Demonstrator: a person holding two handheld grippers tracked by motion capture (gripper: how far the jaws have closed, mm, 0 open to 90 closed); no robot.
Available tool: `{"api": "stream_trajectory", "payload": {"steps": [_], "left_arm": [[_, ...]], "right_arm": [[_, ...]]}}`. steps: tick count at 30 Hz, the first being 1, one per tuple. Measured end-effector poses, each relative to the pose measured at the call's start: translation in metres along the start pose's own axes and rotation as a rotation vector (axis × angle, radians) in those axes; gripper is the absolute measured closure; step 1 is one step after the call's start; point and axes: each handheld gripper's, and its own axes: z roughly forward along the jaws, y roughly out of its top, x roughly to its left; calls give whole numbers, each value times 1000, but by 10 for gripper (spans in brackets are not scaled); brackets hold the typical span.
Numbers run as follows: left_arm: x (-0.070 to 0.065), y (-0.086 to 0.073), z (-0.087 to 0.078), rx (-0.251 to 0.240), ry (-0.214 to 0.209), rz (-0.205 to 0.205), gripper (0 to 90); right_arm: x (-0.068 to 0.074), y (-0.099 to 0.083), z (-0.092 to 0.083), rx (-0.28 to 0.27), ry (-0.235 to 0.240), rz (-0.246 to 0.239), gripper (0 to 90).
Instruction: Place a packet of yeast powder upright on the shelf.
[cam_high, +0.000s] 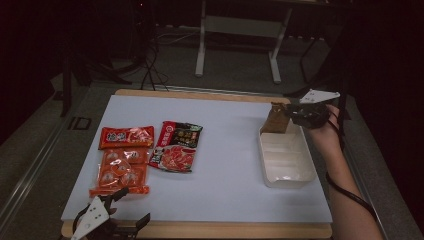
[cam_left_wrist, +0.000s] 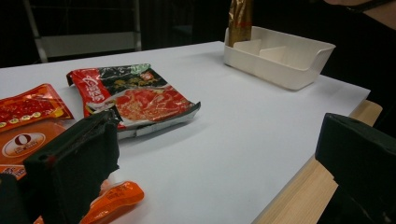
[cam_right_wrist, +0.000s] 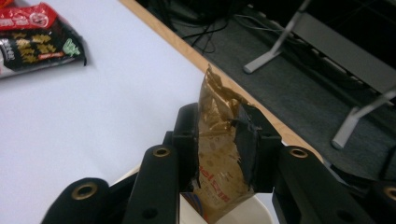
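Standing the gold packet (cam_right_wrist: 219, 154) upright in the far end of the white tray (cam_high: 287, 172) is the step I read here, at about two o'clock on the tabletop (cam_high: 225, 165). My right hand-held gripper (cam_right_wrist: 218, 140) has its jaws on either side of the packet's upper half; the right pad looks to be touching the foil, the left one I can't be sure of, so I'd call it a light grasp at most. The packet's foot is already down inside the tray, leaning against the far wall.

To do this well, I'd let the foot settle fully into the end compartment before loosening my hold, then draw the jaws straight up and back so neither pad drags the crinkled top and tips it over the rim. The foil is light and stiff; a sideways tug would likely topple it.

My left hand-held gripper (cam_high: 107, 222) waits at seven o'clock by the near edge, jaws spread wide with nothing between them, just short of the orange packets (cam_high: 120, 172).

Writing: the gold packet carries red lettering low down, too creased to read. The red-and-black packet (cam_left_wrist: 135, 100) at ten o'clock shows a dish photo and Chinese characters I can't make out. The orange packets bear a round white emblem, also unreadable. A red packet (cam_high: 126, 137) lies above them.
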Motion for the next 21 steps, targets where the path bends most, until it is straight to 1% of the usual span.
{"api": "stream_trajectory", "payload": {"steps": [1,2,4,5,6,8,11,12,13,15,16,17,18,21], "left_arm": [[0,0,0,-1,-1,0,2],[0,0,1,-1,-3,1,3],[0,1,2,-3,-6,-1,3],[-1,1,2,-2,-8,0,3],[-1,1,3,0,-10,3,3],[-1,2,4,-1,-14,1,2],[-1,2,5,-3,-22,1,3],[-1,2,6,-2,-26,-2,3],[-1,3,7,-3,-29,-1,2],[-2,3,8,-11,-42,-6,3],[-2,3,8,-14,-48,-10,2],[-2,3,8,-17,-53,-13,3],[-2,3,9,-19,-56,-12,3],[-3,4,10,-17,-60,-9,3]], "right_arm": [[1,1,-3,-1,-14,0,690],[3,2,-5,-4,-10,8,689],[7,3,-9,-5,-19,32,672],[8,3,-11,-3,-11,55,668],[10,4,-12,-8,2,81,646],[15,4,-16,-16,1,100,602],[24,2,-21,-49,-6,118,481],[28,1,-23,-67,-7,127,423],[31,0,-25,-85,0,143,383],[38,-2,-30,-123,9,185,286],[43,-4,-33,-144,18,220,244],[45,-5,-34,-155,22,239,207],[49,-7,-37,-168,29,267,140],[60,-11,-41,-187,24,282,131]]}}
